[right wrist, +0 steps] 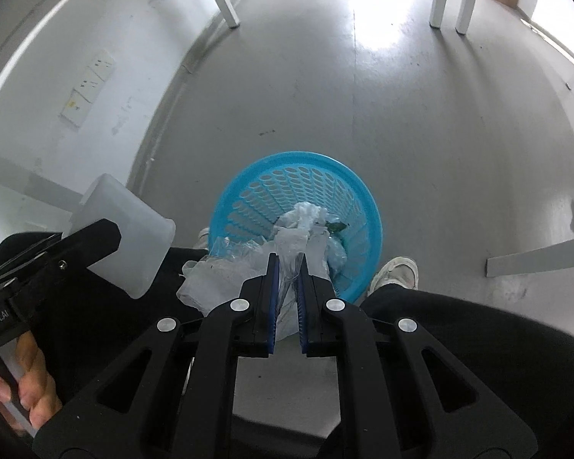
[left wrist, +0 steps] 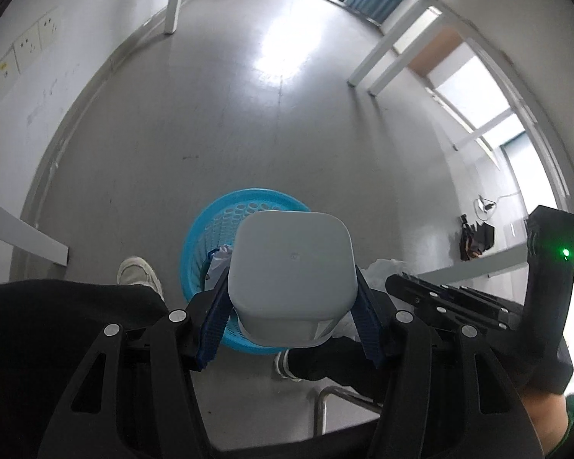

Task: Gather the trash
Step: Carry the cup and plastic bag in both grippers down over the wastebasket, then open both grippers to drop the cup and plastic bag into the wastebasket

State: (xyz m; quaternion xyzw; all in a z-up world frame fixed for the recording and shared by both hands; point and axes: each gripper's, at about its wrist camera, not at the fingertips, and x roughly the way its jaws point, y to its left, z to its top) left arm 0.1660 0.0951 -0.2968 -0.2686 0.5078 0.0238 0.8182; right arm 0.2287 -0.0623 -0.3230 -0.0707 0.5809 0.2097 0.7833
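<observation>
The left gripper (left wrist: pixel 291 298) has its jaws spread about halfway and clamped on the sides of a pale grey square-bottomed tub (left wrist: pixel 291 267), whose base faces the camera. The right gripper (right wrist: pixel 287 287) has its jaws nearly shut, pinching a fold of clear plastic bag (right wrist: pixel 287 252). Crumpled clear and white plastic hangs from it over the near rim of the blue perforated basket (right wrist: pixel 325 176), which stands on the grey floor (right wrist: pixel 363 95) and holds more crumpled plastic and a scrap of green. In the right wrist view the left gripper's body carries white lettering, partly cut off, ending "enRobot.AI". Dark-trousered legs and pale shoes (right wrist: pixel 398 273) flank the basket.
</observation>
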